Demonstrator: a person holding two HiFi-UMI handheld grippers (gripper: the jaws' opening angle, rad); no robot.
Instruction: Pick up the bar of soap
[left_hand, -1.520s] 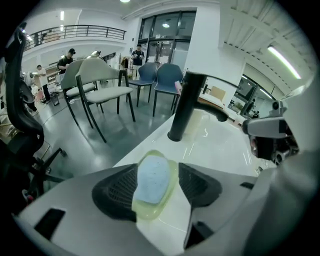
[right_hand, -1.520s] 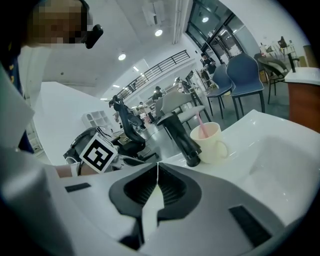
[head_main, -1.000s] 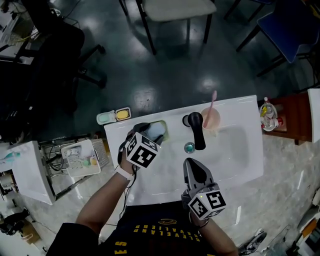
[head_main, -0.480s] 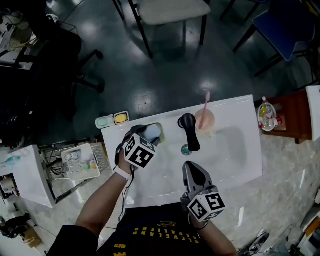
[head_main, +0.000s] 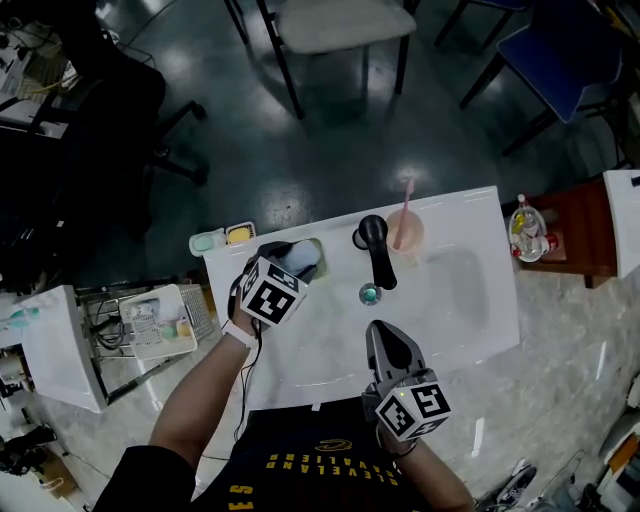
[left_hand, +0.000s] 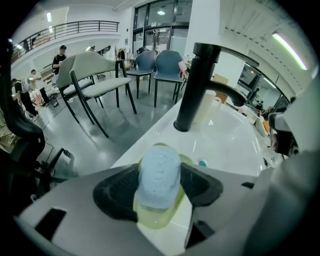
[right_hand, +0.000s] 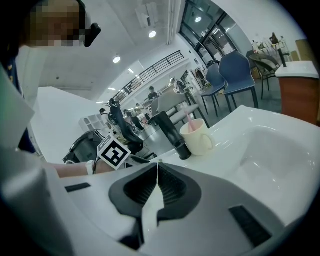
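A pale blue bar of soap lies in a yellow-green dish at the left end of the white washbasin top. My left gripper reaches down over the dish with its jaws spread wide. The soap sits between its ribbed pads and still rests in the dish. In the head view the soap shows just past the left gripper. My right gripper hovers at the basin's near edge, shut with nothing in it; its pads meet in the right gripper view.
A black tap stands behind the drain, with a cream cup holding a pink toothbrush beside it. The sink bowl lies to the right. A second small soap box sits off the counter's left corner. Chairs stand beyond.
My left gripper has edged a little further over the soap dish. The right gripper has stayed where it was.
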